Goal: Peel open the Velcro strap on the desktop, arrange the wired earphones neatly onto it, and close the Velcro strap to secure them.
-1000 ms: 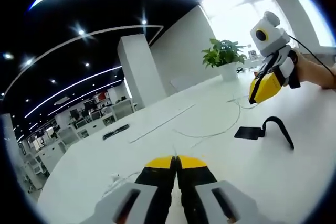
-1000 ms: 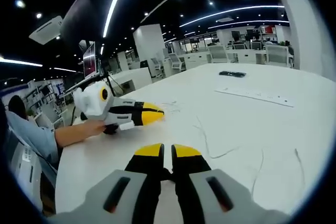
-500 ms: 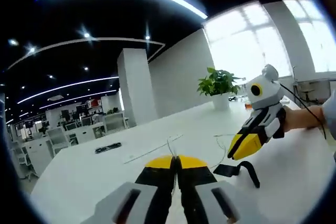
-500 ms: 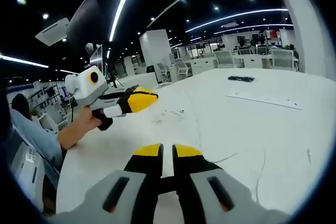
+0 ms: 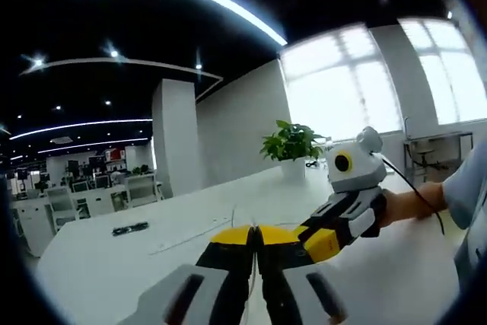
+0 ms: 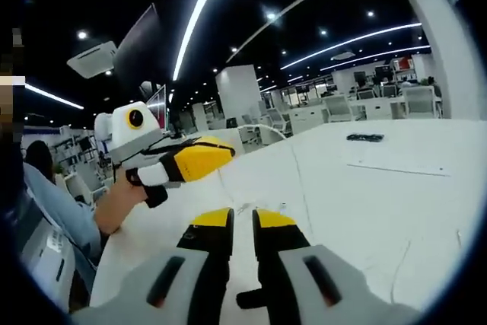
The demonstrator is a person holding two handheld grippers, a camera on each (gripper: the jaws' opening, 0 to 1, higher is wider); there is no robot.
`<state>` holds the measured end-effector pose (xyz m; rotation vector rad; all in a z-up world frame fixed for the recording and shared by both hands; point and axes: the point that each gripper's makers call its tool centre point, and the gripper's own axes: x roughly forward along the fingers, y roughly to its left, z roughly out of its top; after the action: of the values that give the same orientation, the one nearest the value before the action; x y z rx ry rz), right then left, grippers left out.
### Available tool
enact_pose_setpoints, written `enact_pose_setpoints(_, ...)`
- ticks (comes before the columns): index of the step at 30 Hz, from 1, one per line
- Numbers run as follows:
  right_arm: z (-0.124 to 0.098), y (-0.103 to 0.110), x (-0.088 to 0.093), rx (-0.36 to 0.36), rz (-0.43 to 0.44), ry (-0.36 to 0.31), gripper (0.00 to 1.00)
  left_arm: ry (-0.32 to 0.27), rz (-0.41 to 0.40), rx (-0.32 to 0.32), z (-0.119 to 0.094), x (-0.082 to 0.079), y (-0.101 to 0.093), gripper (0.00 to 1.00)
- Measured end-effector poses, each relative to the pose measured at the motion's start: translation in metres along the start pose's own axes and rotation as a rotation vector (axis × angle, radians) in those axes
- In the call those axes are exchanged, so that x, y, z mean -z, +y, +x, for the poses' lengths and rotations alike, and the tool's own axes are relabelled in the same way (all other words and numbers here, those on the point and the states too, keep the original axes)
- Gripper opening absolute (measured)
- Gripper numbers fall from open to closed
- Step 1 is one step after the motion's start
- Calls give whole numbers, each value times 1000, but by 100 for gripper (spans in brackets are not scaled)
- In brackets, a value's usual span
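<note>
My left gripper is shut, its yellow tips pressed together above the white table. In the right gripper view it hangs raised over the table in a person's hand. Small white earphone pieces lie on the table below it, and a thin white cable runs past them. I cannot tell whether the left jaws pinch that cable. My right gripper stands open by a narrow gap with nothing between its tips. In the left gripper view it crosses close in front from the right.
A potted plant stands at the table's far end near the windows. A flat black object and a long pale strip lie farther out on the table. A person's sleeve is at the left.
Both grippers have risen from the table. The left one has lifted away from the earphone pieces, and the right one has swung in close before the left and now covers the black strap.
</note>
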<state>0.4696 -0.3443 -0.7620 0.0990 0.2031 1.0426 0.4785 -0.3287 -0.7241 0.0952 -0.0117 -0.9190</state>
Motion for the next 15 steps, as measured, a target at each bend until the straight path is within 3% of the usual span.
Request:
enact_pose_setpoints(6,6,14,-8,-30,-28,-17,14,-13,-16,45,1,-7,-11,6)
enact_pose_setpoints(15,21,20,2,-32,-87,19,14,-31,3,79,0,-17,-24,6)
